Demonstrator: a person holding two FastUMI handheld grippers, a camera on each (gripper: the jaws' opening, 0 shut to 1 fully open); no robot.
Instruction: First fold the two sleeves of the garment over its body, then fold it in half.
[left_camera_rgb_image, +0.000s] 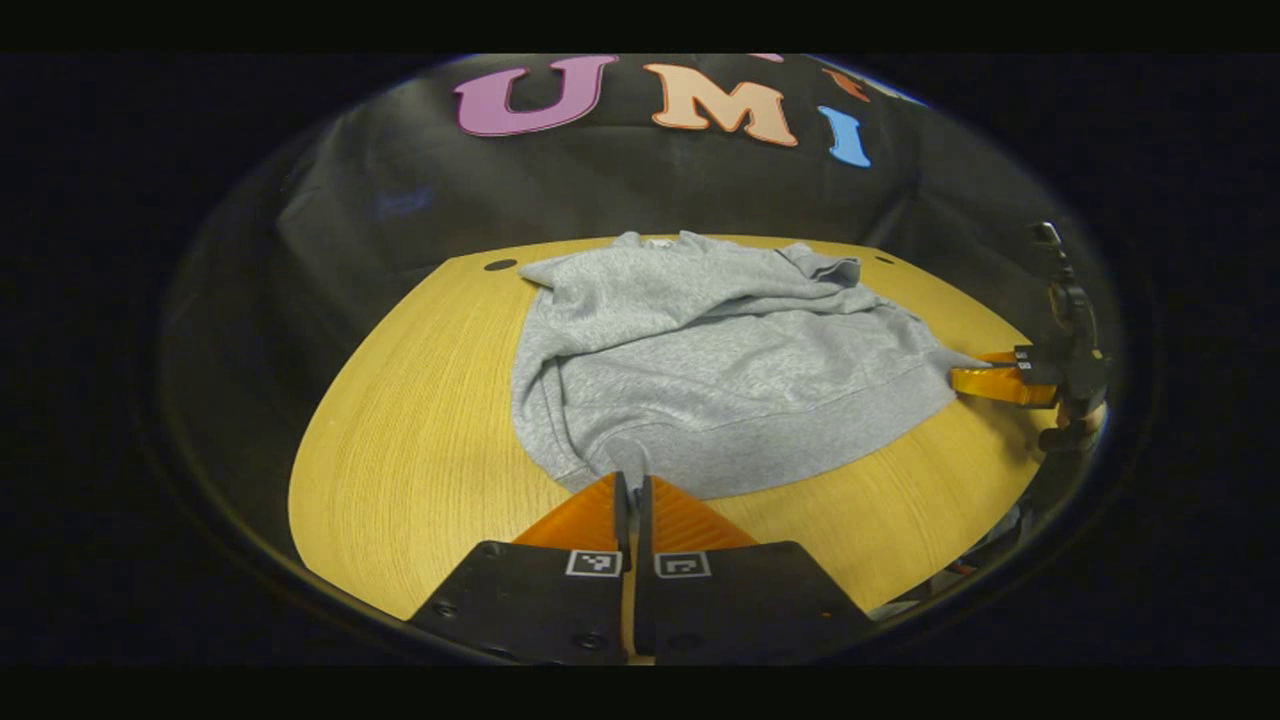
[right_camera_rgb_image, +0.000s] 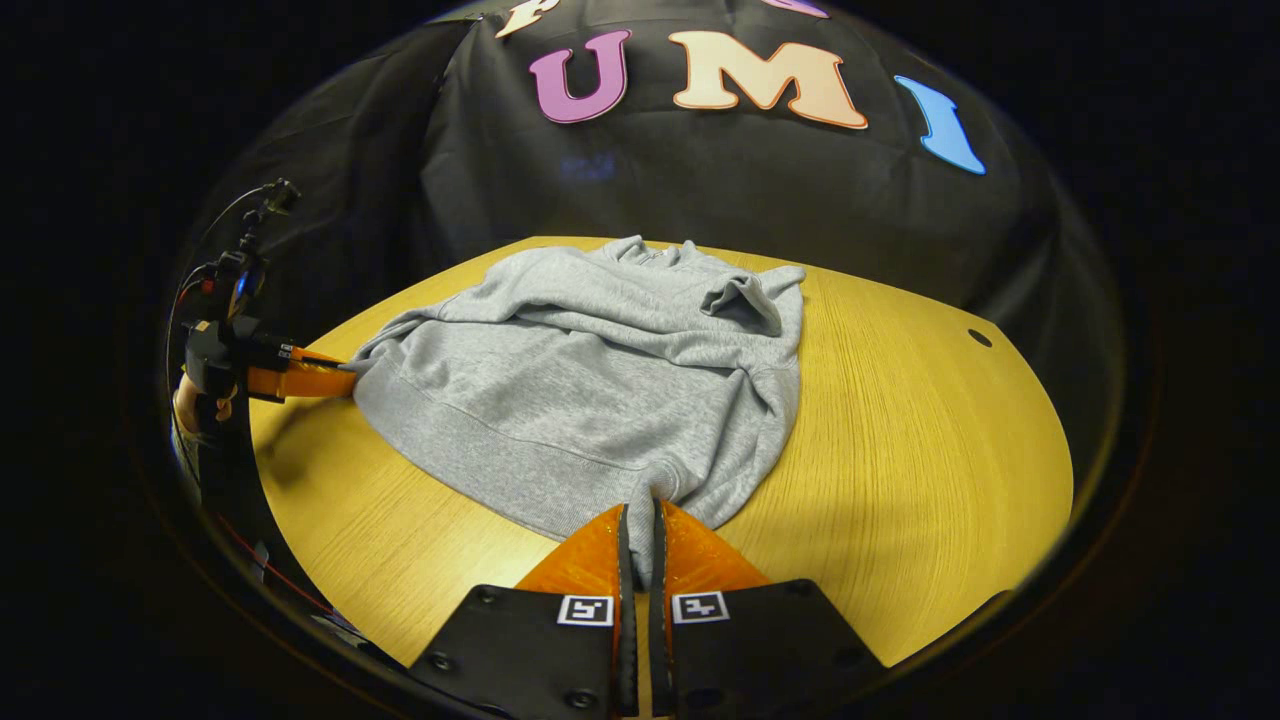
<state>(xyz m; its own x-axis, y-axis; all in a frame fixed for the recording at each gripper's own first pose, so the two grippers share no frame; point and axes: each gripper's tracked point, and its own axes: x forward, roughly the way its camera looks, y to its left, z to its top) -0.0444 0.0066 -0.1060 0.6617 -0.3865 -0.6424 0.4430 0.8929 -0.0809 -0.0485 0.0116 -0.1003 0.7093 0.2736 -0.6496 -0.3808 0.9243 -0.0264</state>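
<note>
A grey sweatshirt (left_camera_rgb_image: 720, 360) lies on a round wooden table (left_camera_rgb_image: 420, 430), hem towards me and collar at the far side, with both sleeves lying folded over its body. In the left gripper view, my left gripper (left_camera_rgb_image: 632, 482) is shut on the near left hem corner. Farther off at the right, my right gripper (left_camera_rgb_image: 968, 378) pinches the other hem corner. In the right gripper view, the right gripper (right_camera_rgb_image: 640, 510) has grey sweatshirt (right_camera_rgb_image: 600, 370) cloth clamped between its fingers. The left gripper (right_camera_rgb_image: 338, 382) grips the hem corner at the far left, with a hand behind it.
Black cloth walls stand close behind the table (right_camera_rgb_image: 920, 440). Small dark holes (left_camera_rgb_image: 499, 265) mark the tabletop near its far edge, one also at the hole (right_camera_rgb_image: 979, 338) on the right. Bare wood lies on both sides of the garment.
</note>
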